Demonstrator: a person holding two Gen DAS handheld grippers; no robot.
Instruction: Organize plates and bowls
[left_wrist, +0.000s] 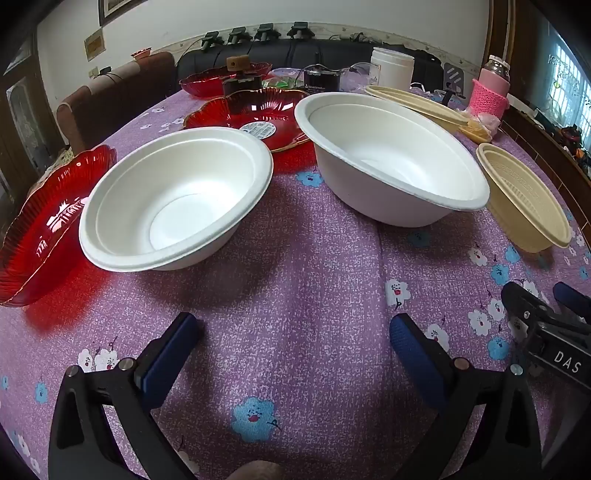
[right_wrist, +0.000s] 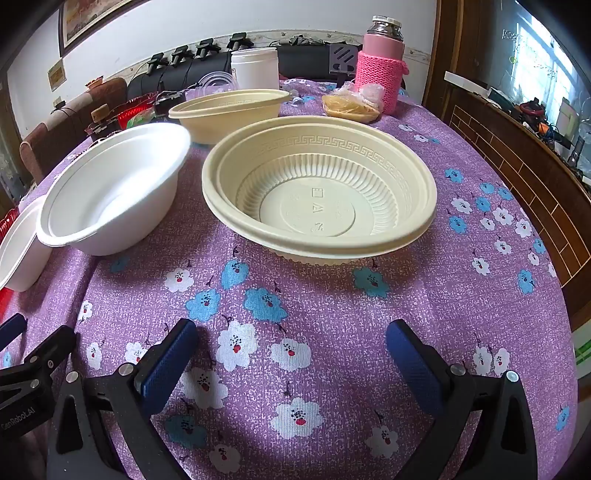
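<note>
Left gripper (left_wrist: 293, 345) jaws wide, nothing between them, over the floral tablecloth (left_wrist: 295, 280). Right gripper (right_wrist: 291, 352) likewise wide and empty. Two white bowls (left_wrist: 177, 199) (left_wrist: 391, 155) sit ahead of the left, apart. Red plate (left_wrist: 44, 229) cut off at the frame edge, partly behind the near white bowl. Beige bowl (right_wrist: 319, 188) ahead of the right. Farther clutter is hard to make out.

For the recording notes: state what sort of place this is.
Probably a home dining room: a purple floral tablecloth on the table, brown upholstered chairs beside it, and a pink knit-sleeved flask among household clutter.
</note>
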